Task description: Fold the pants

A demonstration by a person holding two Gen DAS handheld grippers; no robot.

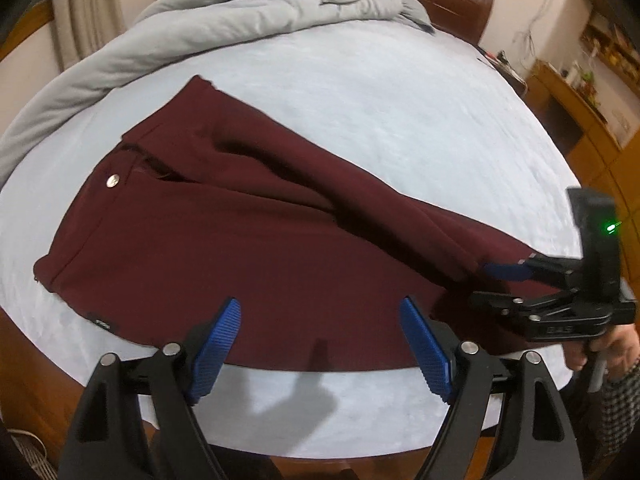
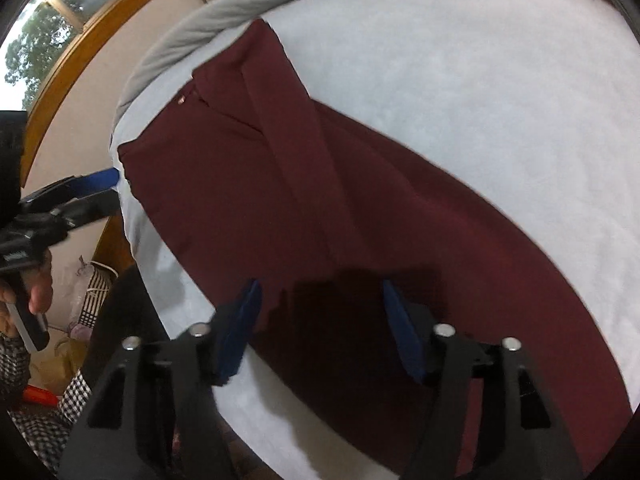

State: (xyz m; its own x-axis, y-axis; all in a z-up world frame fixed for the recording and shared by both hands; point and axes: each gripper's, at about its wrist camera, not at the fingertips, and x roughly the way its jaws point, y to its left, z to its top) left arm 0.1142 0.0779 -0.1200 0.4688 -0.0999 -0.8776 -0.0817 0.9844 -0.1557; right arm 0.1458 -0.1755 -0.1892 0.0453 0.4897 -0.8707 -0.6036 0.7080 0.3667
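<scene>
Blue-padded left gripper [image 1: 320, 344] is held open above the near edge of the maroon fabric pants [image 1: 240, 216], spread flat on the pale blue bedsheet [image 1: 400, 100]. Blue-padded right gripper [image 2: 320, 328] is likewise spread open at the legs, 3 o'clock. No label writing is readable.

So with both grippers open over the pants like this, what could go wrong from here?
1. The pants lie at the near edge of the bed; a pull toward the person could drag them off.
2. A raised ridge of cloth runs along the pants; folding over it may leave a crease.
3. The left gripper and right gripper are open, neither visibly holding cloth, so a grab may catch only one layer.
</scene>
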